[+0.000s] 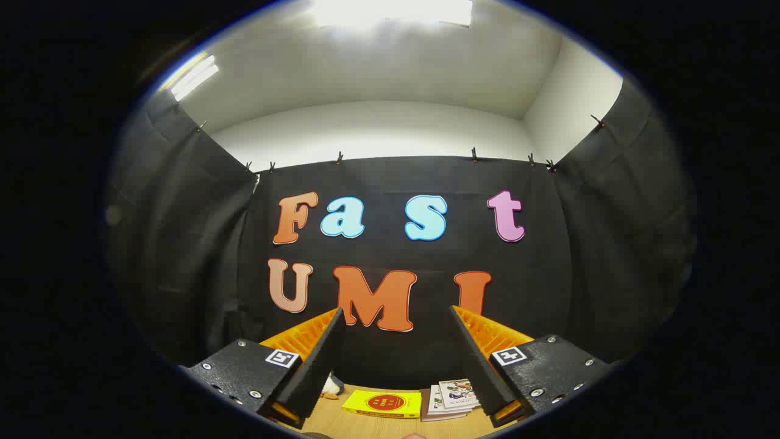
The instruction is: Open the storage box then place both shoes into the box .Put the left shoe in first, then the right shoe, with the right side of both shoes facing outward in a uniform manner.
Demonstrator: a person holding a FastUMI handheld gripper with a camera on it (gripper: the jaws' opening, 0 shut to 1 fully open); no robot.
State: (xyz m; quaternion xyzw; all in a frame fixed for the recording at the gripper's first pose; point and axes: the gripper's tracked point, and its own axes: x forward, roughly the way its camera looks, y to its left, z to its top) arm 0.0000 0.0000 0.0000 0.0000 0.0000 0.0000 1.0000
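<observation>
A: Shoes and storage box: where do they lie?

B: We cannot tell. Our gripper (396, 360) is raised, fingers apart and holding nothing, over a wooden table (365, 427) with a yellow book (382, 403) and booklets (451, 399).

A: Progress?

B: We judge that opening and both placements remain.

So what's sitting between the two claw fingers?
In the gripper view the claw is open, gripping nothing. Between its fingers lie a yellow book and a small stack of booklets on the wooden table.
</observation>
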